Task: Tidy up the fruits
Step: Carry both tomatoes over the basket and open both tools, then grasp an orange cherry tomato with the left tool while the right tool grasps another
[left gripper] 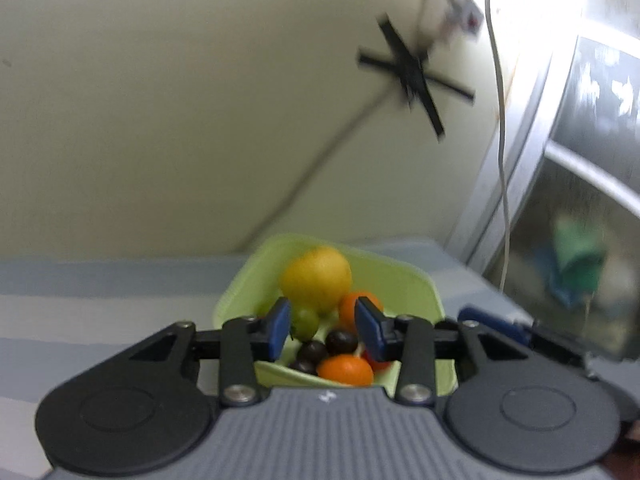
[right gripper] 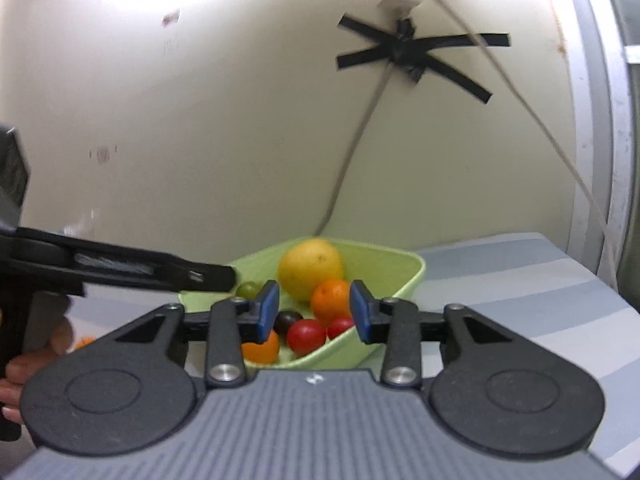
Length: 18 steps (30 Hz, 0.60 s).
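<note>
A light green bowl stands on the striped cloth by the wall. It holds a big yellow citrus, oranges, a green grape, dark grapes and red tomatoes. My left gripper hovers over the bowl's near edge, open, with nothing between its blue pads. My right gripper is open too, above the bowl's near rim and empty. The left gripper's fingers reach in from the left in the right wrist view.
A cream wall with crossed black tape and hanging cables rises right behind the bowl. A metal window frame borders the table's right end. A small orange fruit lies on the cloth left of the bowl, beside a person's hand.
</note>
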{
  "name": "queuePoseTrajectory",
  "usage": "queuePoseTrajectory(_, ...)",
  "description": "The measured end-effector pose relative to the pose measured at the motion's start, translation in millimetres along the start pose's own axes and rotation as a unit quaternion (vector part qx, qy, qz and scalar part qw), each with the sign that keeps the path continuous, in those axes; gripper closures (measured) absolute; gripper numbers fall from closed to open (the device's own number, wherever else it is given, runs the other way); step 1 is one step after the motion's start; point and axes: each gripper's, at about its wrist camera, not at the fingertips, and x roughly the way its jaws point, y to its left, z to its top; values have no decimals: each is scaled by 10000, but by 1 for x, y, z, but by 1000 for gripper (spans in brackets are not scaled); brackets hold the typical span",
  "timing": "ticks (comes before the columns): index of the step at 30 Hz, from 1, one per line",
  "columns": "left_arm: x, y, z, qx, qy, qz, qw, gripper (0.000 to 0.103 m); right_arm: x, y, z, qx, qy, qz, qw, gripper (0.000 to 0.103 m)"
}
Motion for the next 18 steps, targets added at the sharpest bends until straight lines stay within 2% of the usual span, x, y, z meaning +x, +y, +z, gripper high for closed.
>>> queuePoseTrajectory(4, -58, 14, 2, -139, -629, 82, 9979, 67, -5, -5, 3, 172, -208, -132, 9995, 62)
queuePoseTrajectory(7, -98, 27, -14, -216, -821, 263, 9960, 67, -15, -8, 5, 377, -481, -107, 9981, 62)
queuePoseTrajectory(9, -114, 34, -32, -274, -723, 346, 9964, 67, -21, -8, 6, 492, -589, 22, 9970, 62)
queuePoseTrajectory(12, -124, 40, -59, -236, -454, 474, 9976, 67, -25, -2, 6, 538, -517, 607, 9954, 61)
queuePoseTrajectory(15, -121, 44, -76, -369, -113, 421, 9984, 64, -18, 16, 1, 347, 21, 1444, 9889, 61)
queuePoseTrajectory(18, -109, 50, -86, -648, 176, 298, 9973, 58, -7, 42, -9, -123, 637, 1864, 9803, 61)
